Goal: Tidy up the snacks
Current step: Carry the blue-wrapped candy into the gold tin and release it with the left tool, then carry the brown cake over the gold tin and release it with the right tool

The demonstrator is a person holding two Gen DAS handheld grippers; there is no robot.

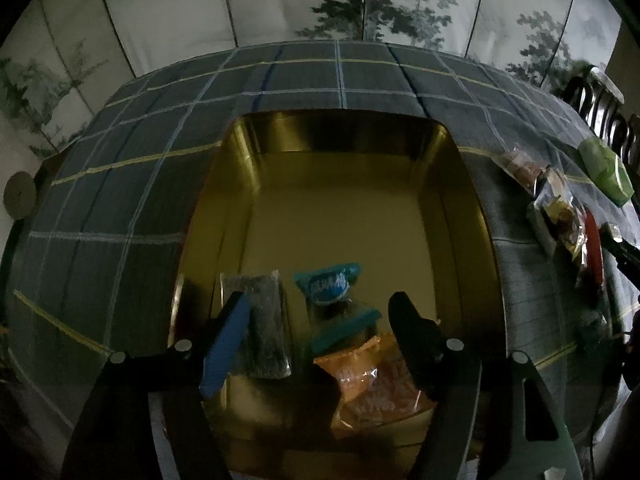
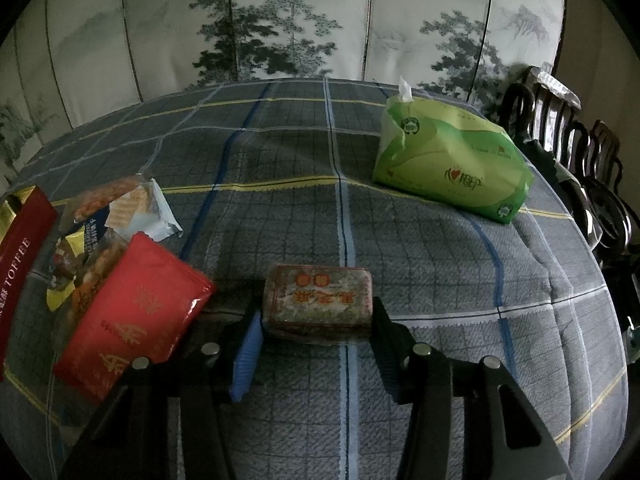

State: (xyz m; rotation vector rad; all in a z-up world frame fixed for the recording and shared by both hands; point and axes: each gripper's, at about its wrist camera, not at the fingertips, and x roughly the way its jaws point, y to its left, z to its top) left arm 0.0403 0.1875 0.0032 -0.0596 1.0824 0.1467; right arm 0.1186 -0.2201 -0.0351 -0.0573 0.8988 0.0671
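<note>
In the left wrist view a gold tin (image 1: 472, 216) stands open on the checked tablecloth. Inside it, at the near end, lie a grey packet (image 1: 262, 324), a teal packet (image 1: 330, 290) and an orange packet (image 1: 372, 380). My left gripper (image 1: 320, 308) hangs open over them, its pads clear of every packet. In the right wrist view a small wrapped block with red characters (image 2: 320, 296) rests on the cloth. My right gripper (image 2: 316, 322) has a pad against each of its short sides.
A red packet (image 2: 136, 316), a wafer packet (image 2: 132, 204) and a red toffee box (image 2: 20, 264) lie left of the block. A green tissue pack (image 2: 448, 160) sits at the back right. Dark wooden chairs (image 2: 580, 152) line the table's right edge.
</note>
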